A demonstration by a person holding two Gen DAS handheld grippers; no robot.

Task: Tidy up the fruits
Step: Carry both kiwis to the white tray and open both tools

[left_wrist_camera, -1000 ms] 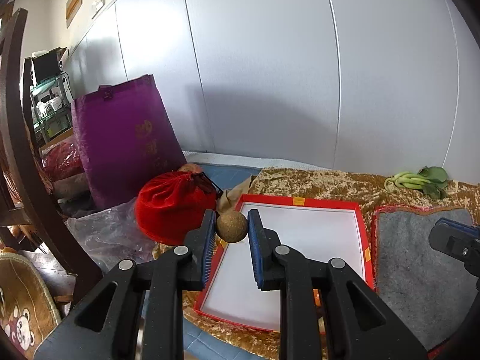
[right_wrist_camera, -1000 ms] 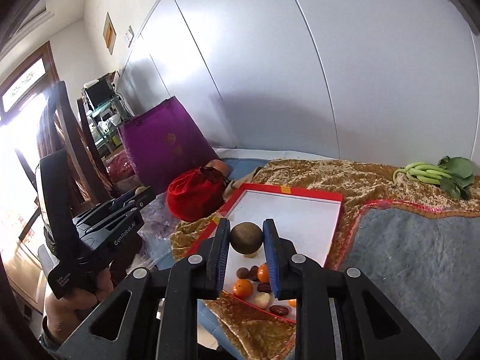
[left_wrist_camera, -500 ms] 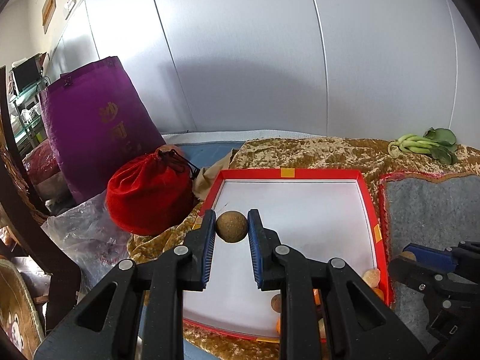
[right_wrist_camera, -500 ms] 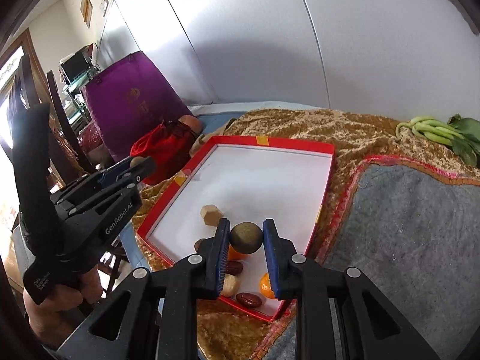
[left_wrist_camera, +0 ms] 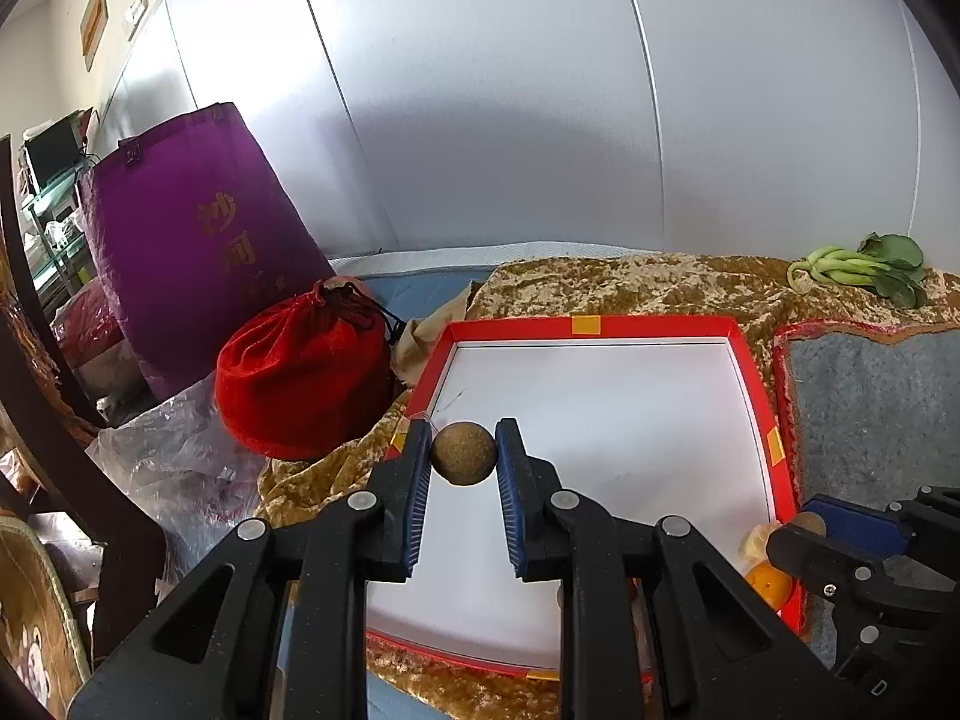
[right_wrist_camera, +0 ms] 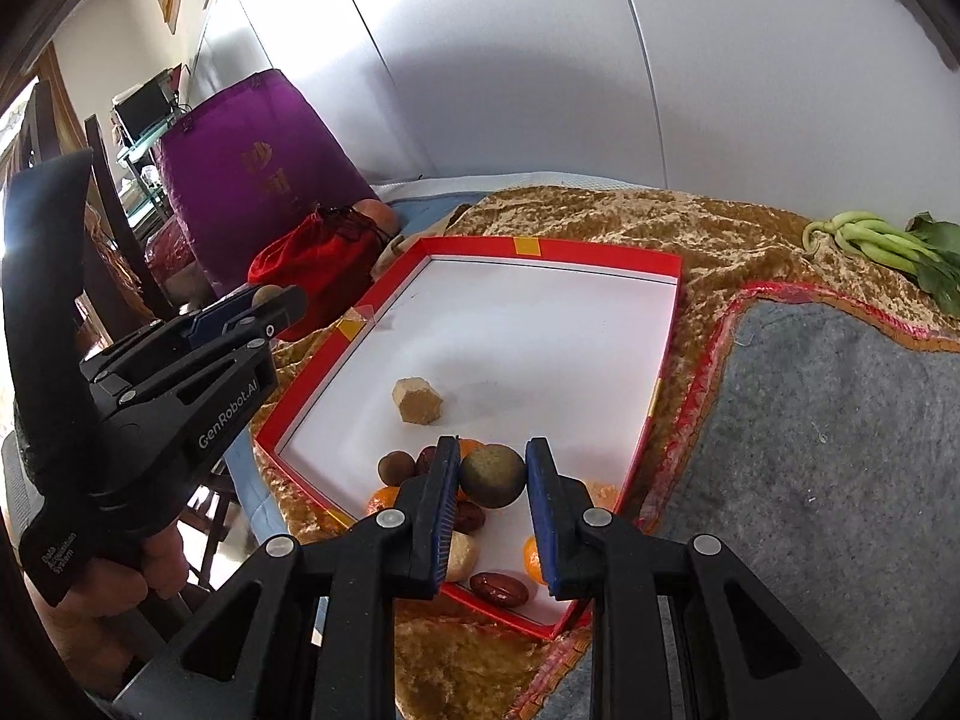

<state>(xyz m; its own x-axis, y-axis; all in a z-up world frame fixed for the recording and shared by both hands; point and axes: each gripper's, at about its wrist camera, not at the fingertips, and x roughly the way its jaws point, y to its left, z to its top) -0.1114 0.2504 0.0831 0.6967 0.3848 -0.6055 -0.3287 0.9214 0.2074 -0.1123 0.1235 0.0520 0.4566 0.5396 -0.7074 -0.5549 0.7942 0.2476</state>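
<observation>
Over the red tray (right_wrist_camera: 654, 396), you'd brought both hand-held grippers lower: left hand-held gripper (left_wrist_camera: 463, 465) pinched a brown fruit (left_wrist_camera: 464, 453), right hand-held gripper (right_wrist_camera: 492, 480) pinched a darker fruit (right_wrist_camera: 492, 475) above the fruit pile (right_wrist_camera: 456, 516). Drop-off looked next.

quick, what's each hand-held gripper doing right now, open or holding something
Left hand-held gripper: closed on a small round tan-brown fruit.
Right hand-held gripper: closed on a round olive-brown fruit, above the red-rimmed white tray.
</observation>
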